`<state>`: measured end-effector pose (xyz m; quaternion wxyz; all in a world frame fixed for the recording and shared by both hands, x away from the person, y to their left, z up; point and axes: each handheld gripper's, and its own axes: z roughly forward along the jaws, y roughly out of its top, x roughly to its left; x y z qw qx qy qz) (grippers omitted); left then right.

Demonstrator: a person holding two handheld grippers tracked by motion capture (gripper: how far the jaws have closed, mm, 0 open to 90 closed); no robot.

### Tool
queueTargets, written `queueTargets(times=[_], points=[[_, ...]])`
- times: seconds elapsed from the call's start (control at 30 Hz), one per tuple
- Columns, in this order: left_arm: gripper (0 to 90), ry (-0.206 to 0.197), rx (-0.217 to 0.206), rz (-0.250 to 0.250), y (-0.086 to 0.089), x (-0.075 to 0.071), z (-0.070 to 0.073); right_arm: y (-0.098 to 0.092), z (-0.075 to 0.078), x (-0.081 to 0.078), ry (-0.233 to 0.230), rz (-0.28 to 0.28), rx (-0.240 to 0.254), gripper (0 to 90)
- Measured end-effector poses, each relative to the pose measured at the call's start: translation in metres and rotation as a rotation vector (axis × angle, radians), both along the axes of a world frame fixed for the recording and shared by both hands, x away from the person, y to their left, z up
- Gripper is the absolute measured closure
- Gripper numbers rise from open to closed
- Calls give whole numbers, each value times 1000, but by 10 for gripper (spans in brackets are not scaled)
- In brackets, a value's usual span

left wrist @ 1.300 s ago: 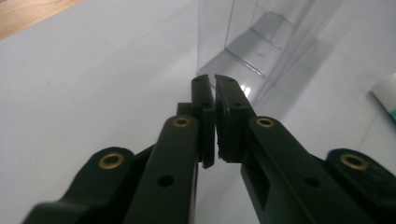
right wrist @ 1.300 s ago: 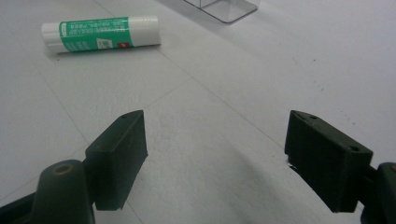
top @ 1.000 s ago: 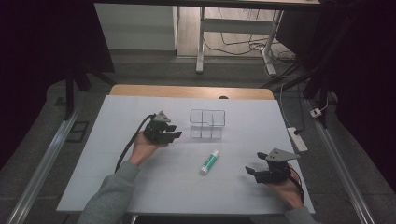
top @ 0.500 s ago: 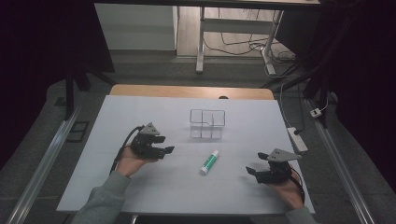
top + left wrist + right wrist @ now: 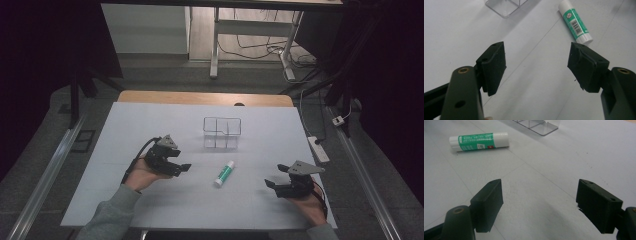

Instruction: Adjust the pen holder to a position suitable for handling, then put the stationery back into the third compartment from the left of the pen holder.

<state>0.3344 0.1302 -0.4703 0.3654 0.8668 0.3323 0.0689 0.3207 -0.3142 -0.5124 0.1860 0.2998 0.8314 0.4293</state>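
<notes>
High view lays it all out from above: the white surface [image 5: 150, 125] takes up most of the scene, with a clear plastic organizer [image 5: 222, 132] standing near its middle, divided into compartments that look empty as far as I can tell. A green-and-white glue stick [image 5: 224, 173] lies on its side in front of the organizer, a little toward the person's right, apart from it and touched by nothing. That makes me judge the work as barely begun, or between steps: the stick is not in any compartment, and picking it up and setting it in the organizer looks like what is left. The left tool [image 5: 175, 162] sits left of the stick, pointing toward it, its jaws spread wide with nothing between them; the left gripper view confirms bare surface between the pads [image 5: 495, 65] and the glue stick [image 5: 575, 21] lying beyond them. The right tool [image 5: 280, 185] rests near the front right edge, likewise wide open and empty, with the glue stick [image 5: 479, 141] well ahead of it in the right gripper view. Compared with the earlier frames, the left hand has drawn back from beside the organizer toward the person, and its jaws have just been opening, with nothing between them. The right hand, stick and organizer sit as before.
</notes>
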Motion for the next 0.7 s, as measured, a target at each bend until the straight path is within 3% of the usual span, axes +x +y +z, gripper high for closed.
queueTargets(times=[0.53, 0.7], points=[[302, 19, 5, -30, -20, 3, 4, 0, -1, 3, -2, -2, -12, 211], [305, 42, 3, -38, -26, 6, 1, 0, -1, 2, -2, 0, -11, 211]])
